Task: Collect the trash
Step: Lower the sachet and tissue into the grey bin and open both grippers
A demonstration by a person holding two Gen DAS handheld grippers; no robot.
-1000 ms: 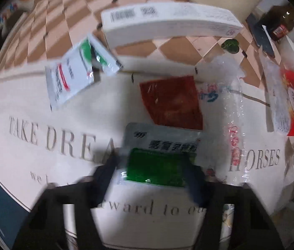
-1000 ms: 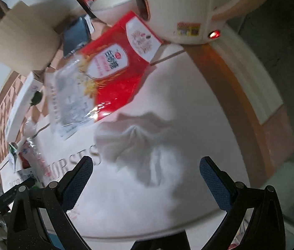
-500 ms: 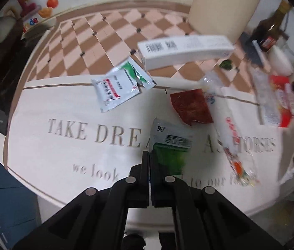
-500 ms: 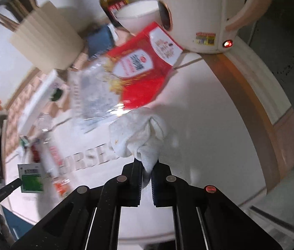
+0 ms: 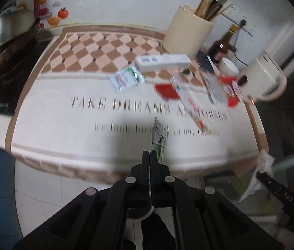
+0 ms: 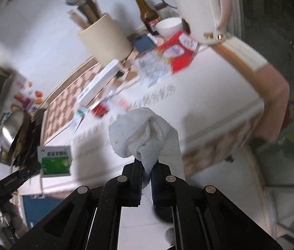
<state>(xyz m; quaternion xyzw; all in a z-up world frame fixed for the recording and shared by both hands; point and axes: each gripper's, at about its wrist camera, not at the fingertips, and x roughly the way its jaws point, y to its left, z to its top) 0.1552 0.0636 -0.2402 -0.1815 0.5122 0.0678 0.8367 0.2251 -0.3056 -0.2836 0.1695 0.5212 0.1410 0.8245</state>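
A green-and-white sachet [image 5: 159, 139] hangs edge-on, pinched at its lower end between the pressed-together fingers of the left gripper [image 5: 150, 156], lifted clear of the counter [image 5: 63, 125]. From the right wrist camera the same sachet [image 6: 55, 160] shows its flat green face. A crumpled white paper tissue [image 6: 144, 137] is clamped between the closed fingers of the right gripper [image 6: 147, 166], also held above the counter near its front edge.

More litter lies on the counter behind: a white-and-green packet [image 5: 126, 79], a red wrapper [image 5: 166, 90], a clear plastic sleeve [image 5: 190, 106], a red snack bag [image 6: 178, 52] and a long white box [image 5: 162, 62]. At the back stand a beige utensil holder [image 5: 188, 34], a dark sauce bottle [image 5: 223, 43], a white bowl [image 5: 228, 66] and a cream electric kettle [image 5: 261, 77]. A metal wok [image 5: 5, 33] sits at the far left.
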